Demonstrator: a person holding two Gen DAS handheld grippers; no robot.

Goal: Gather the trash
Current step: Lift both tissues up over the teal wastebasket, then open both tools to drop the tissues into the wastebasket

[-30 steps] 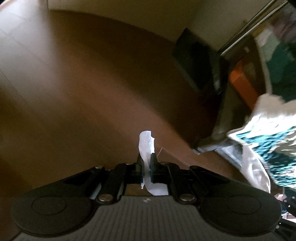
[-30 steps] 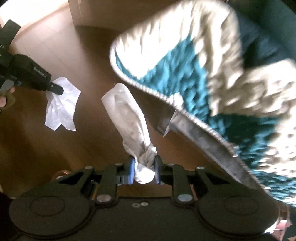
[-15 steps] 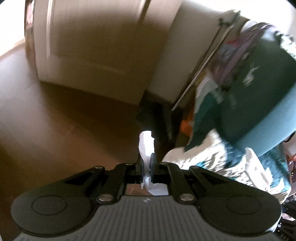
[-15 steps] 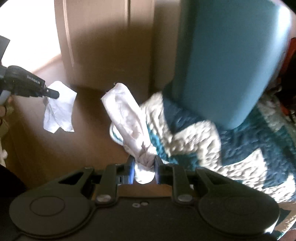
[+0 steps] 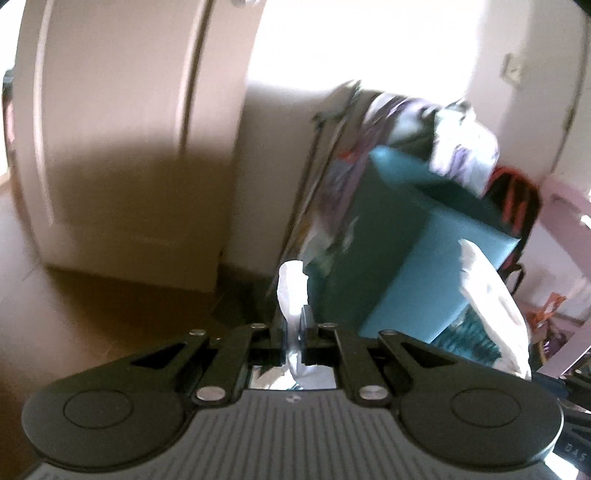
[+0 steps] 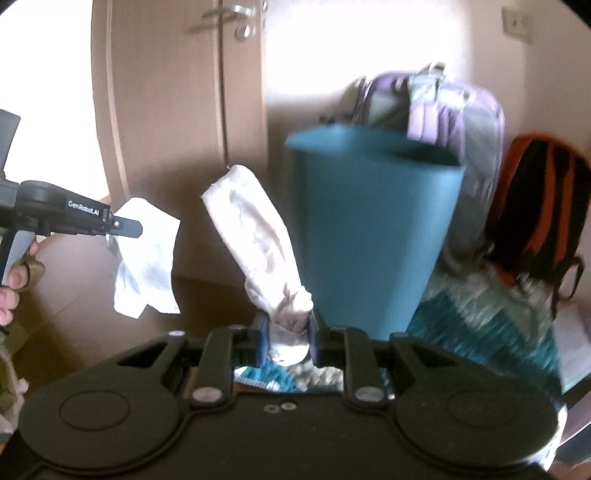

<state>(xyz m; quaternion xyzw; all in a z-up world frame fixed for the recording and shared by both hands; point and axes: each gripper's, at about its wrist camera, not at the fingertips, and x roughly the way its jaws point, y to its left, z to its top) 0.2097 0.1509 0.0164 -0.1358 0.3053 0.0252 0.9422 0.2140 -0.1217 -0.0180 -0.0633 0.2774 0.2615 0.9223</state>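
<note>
My left gripper is shut on a thin white tissue that sticks up between its jaws. In the right wrist view that same gripper comes in from the left, and the tissue hangs down from its tip. My right gripper is shut on the twisted end of a crumpled off-white paper wad that leans up and left. A tall teal bin stands just beyond, to the right of the wad. The left wrist view shows the bin tilted, with the paper wad in front of its right side.
A beige door with a metal handle fills the back left. A purple bag and an orange-black backpack lean behind the bin. A teal and white rug lies on the brown floor. A hand holds the left gripper.
Both grippers have risen and tilted up, each keeping its paper. The views swung from the floor and rug to the door, the bags and the whole teal bin.
</note>
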